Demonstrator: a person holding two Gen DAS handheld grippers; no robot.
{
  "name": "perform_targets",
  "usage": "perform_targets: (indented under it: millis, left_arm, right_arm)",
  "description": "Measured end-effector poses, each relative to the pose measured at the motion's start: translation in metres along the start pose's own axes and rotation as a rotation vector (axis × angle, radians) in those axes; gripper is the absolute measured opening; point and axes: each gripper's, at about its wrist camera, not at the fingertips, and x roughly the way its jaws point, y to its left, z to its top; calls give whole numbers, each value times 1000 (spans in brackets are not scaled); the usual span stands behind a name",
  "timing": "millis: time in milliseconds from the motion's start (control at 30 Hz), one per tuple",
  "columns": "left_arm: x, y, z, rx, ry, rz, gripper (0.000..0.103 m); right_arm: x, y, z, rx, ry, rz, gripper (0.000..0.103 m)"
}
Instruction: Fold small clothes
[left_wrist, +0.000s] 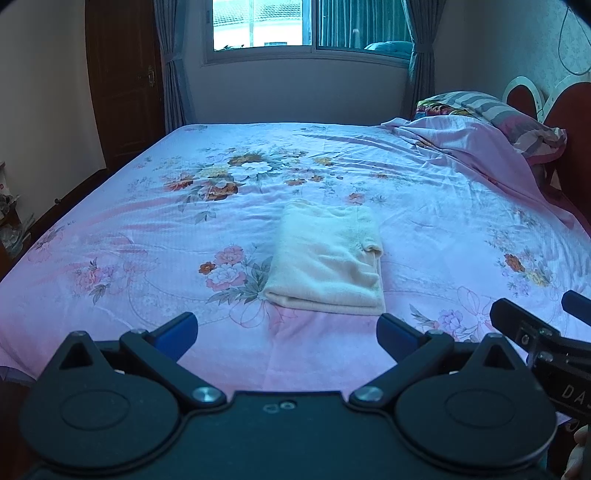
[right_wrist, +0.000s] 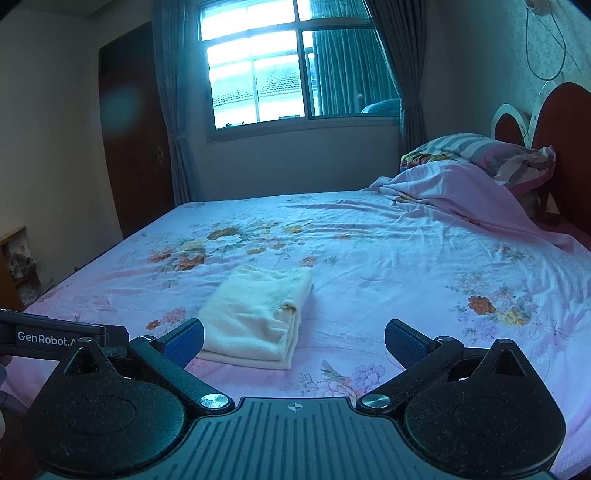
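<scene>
Folded cream garment (left_wrist: 327, 254), perhaps 3 layers, flat on the floral bedsheet (left_wrist: 147, 229); left gripper (left_wrist: 287, 334) and right gripper (right_wrist: 294, 341) both spread wide, empty

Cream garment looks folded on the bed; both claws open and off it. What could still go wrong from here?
The folded cream garment shows loose stacked layers at its right edge; a nudge there may undo the fold. The left claw sits close to its near edge and could snag it. The floral sheet looks wrinkled, so dragging may bunch it.

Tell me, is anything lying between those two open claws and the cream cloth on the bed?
Nothing visible is. The left gripper and right gripper both hang open just short of the folded cream garment, with only bare floral bedsheet between. The pillow and rumpled blanket lie far off by the headboard.
</scene>
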Motion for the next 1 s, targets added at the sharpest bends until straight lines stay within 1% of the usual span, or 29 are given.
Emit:
perform_targets:
  millis: [1000]
  left_arm:
    - [0, -3, -3, 3, 2, -6, 101]
  right_arm:
    - [3, 0, -1, -1, 5, 8, 103]
